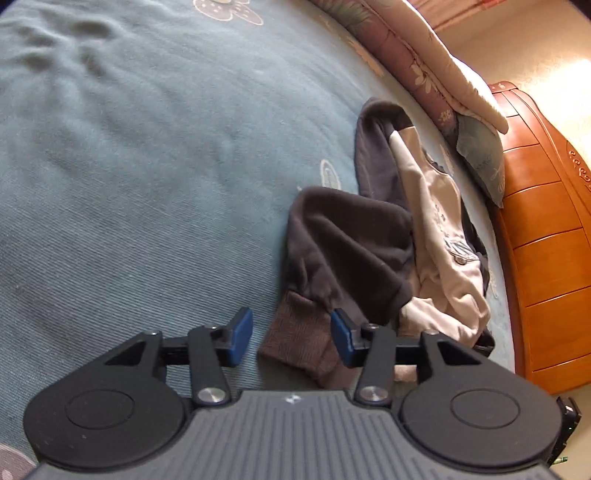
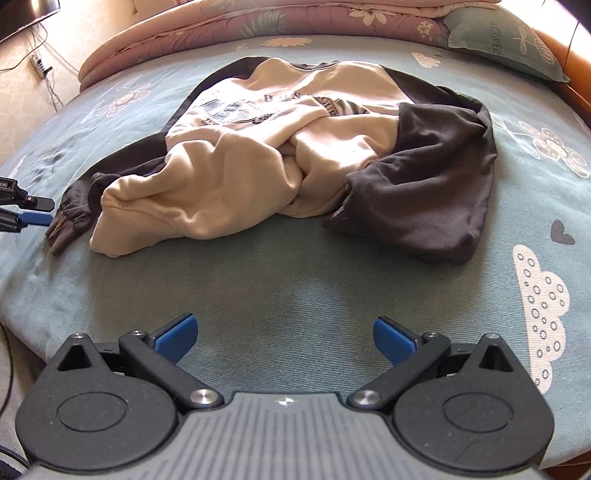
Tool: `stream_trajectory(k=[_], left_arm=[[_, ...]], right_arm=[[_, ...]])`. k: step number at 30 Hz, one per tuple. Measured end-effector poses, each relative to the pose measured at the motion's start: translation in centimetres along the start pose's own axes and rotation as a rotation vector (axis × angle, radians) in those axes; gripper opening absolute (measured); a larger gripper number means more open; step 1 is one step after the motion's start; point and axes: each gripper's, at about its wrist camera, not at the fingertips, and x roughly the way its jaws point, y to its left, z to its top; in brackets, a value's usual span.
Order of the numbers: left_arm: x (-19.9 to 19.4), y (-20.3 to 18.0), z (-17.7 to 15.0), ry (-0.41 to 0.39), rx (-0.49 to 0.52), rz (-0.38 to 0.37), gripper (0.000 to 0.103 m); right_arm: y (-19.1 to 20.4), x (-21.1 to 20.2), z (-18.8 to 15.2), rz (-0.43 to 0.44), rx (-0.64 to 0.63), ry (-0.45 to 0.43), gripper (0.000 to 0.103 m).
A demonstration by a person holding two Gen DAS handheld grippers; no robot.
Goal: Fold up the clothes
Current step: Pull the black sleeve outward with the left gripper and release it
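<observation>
A crumpled sweatshirt [image 2: 280, 147] with a cream body and dark grey-brown sleeves lies on the bed. It also shows in the left wrist view [image 1: 436, 229] at the right. My left gripper [image 1: 291, 341] is open, its blue pads on either side of a ribbed sleeve cuff [image 1: 295, 343], not closed on it. In the right wrist view the left gripper's fingertips [image 2: 37, 212] show at the left edge beside that cuff [image 2: 62, 230]. My right gripper [image 2: 283, 338] is open wide and empty, above bare sheet in front of the sweatshirt.
The bed has a teal sheet [image 2: 295, 295] with flower and cloud prints. A folded floral quilt [image 2: 258, 22] and a teal pillow [image 2: 502, 40] lie at the far side. A wooden bed frame [image 1: 546, 258] runs along the right of the left wrist view.
</observation>
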Motion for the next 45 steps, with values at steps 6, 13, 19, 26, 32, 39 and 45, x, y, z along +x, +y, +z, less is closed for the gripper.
stream_trajectory(k=[6, 13, 19, 26, 32, 39, 45], left_arm=[[2.3, 0.4, 1.3, 0.060, -0.081, -0.140, 0.048], [4.1, 1.2, 0.8, 0.078, -0.134, -0.289, 0.048], [5.9, 1.3, 0.2, 0.107, -0.161, -0.362, 0.034], [7.2, 1.4, -0.8, 0.156, -0.159, -0.361, 0.013], [6.0, -0.9, -0.6, 0.126, -0.069, -0.262, 0.009], [0.9, -0.8, 2.5, 0.071, 0.050, -0.100, 0.007], [-4.4, 1.8, 6.3, -0.010, 0.103, 0.083, 0.007]], right_arm=[[0.6, 0.3, 0.0, 0.007, -0.007, 0.008, 0.103], [0.6, 0.4, 0.1, 0.001, 0.010, 0.019, 0.103], [1.7, 0.9, 0.5, -0.004, 0.005, 0.028, 0.103], [3.2, 2.0, 1.0, -0.016, -0.009, 0.057, 0.103], [4.4, 1.6, 1.4, -0.027, -0.020, 0.047, 0.103], [4.6, 0.9, 2.4, -0.048, -0.016, 0.018, 0.103], [5.3, 1.1, 3.3, -0.047, -0.014, -0.001, 0.103]])
